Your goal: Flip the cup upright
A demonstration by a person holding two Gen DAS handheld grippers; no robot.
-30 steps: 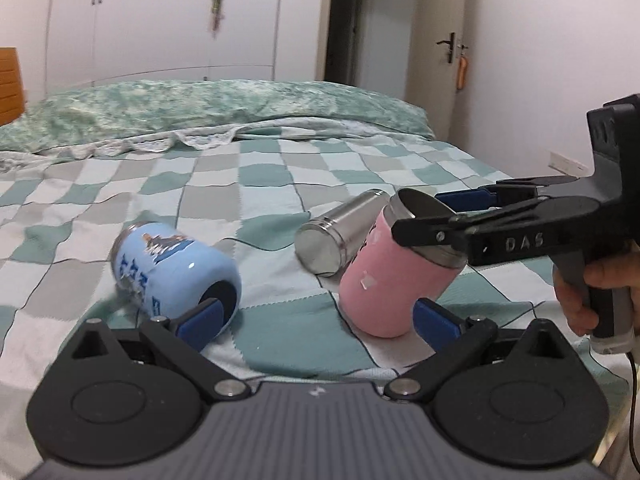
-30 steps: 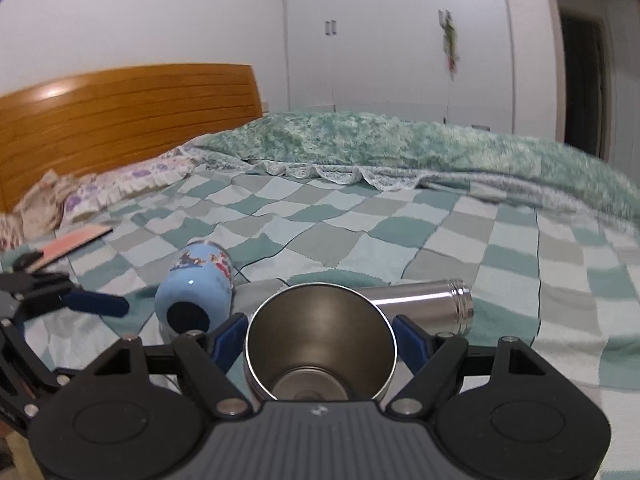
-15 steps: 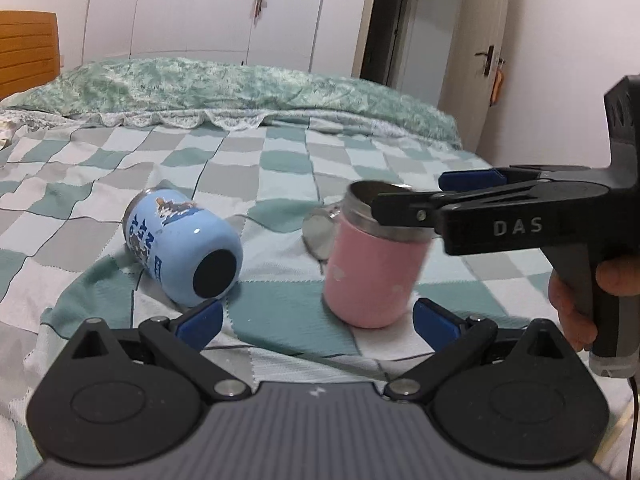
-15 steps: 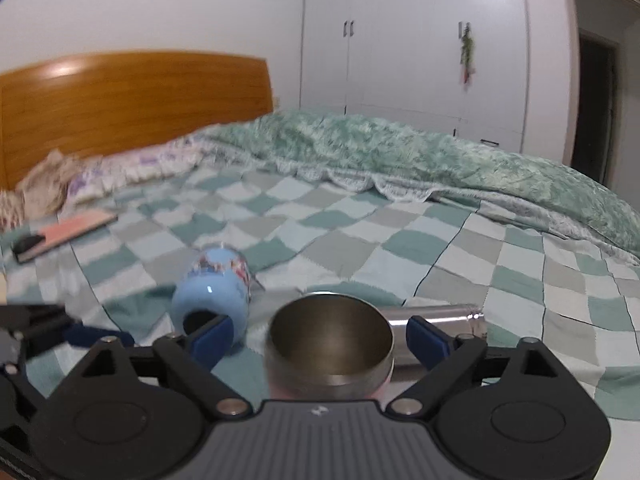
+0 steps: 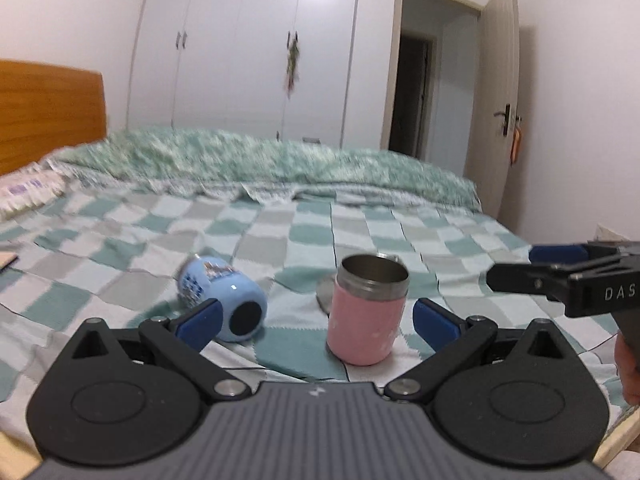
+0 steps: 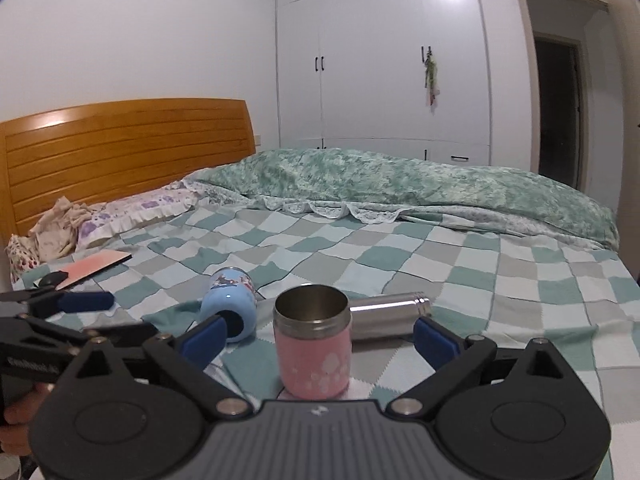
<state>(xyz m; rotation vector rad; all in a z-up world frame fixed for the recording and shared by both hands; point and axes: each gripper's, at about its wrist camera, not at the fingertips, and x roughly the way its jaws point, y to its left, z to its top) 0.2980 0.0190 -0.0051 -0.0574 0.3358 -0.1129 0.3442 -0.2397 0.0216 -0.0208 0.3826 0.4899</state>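
Note:
A pink cup (image 5: 366,312) with a steel rim stands upright on the checked bedspread, mouth up; it also shows in the right wrist view (image 6: 313,348). My right gripper (image 6: 318,334) is open, its blue pads wide on either side of the cup without touching it; from the left wrist view it (image 5: 520,268) is off to the cup's right. My left gripper (image 5: 318,320) is open and empty, just short of the cup. A blue cup (image 5: 222,300) lies on its side to the left, seen also in the right wrist view (image 6: 230,304).
A steel bottle (image 6: 390,314) lies on its side behind the pink cup. A folded green duvet (image 6: 400,180) runs along the far side of the bed. A wooden headboard (image 6: 120,148), pillows and a pink book (image 6: 96,264) are at the left.
The pink cup went from tilted in the right gripper to standing upright. The right gripper let go, opened and pulled back. The left gripper tilted up.

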